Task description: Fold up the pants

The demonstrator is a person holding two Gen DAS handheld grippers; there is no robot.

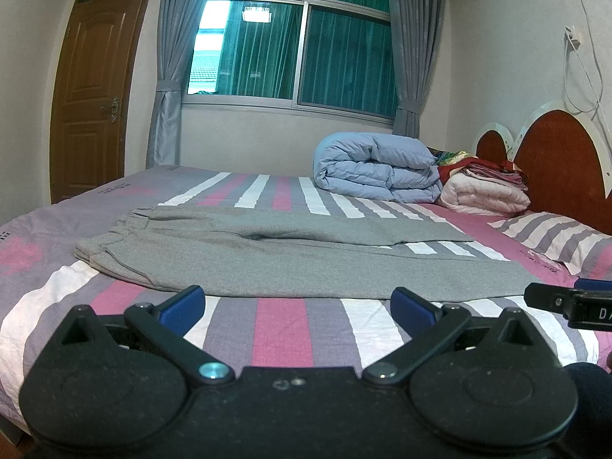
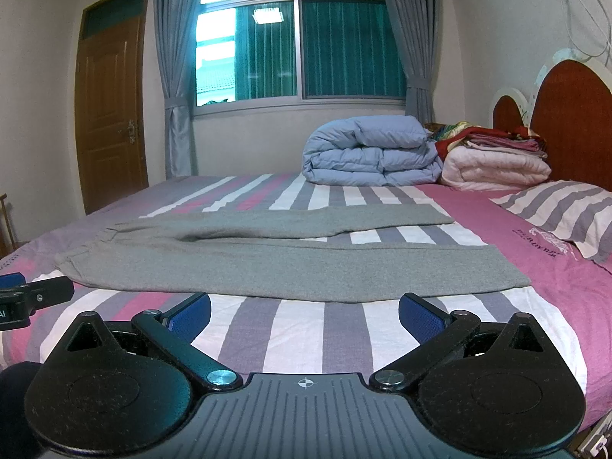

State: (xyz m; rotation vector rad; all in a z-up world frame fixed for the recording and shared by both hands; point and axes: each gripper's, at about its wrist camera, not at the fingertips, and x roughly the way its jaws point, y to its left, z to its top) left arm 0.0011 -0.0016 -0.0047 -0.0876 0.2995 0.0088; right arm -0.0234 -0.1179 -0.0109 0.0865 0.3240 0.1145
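Observation:
Grey pants (image 1: 267,252) lie flat on the striped bed (image 1: 279,325), waistband to the left, two legs spread apart toward the right. They also show in the right wrist view (image 2: 290,264). My left gripper (image 1: 298,304) is open and empty, just short of the near leg's edge. My right gripper (image 2: 306,311) is open and empty, just short of the near leg's lower part. The right gripper's tip shows at the right edge of the left wrist view (image 1: 550,298); the left gripper's tip shows at the left edge of the right wrist view (image 2: 42,292).
A folded blue duvet (image 1: 378,168), a pink quilt with folded cloths (image 1: 485,191) and a striped pillow (image 1: 558,237) lie near the red headboard (image 1: 562,160). A window with grey curtains (image 1: 294,49) and a wooden door (image 1: 91,95) stand behind the bed.

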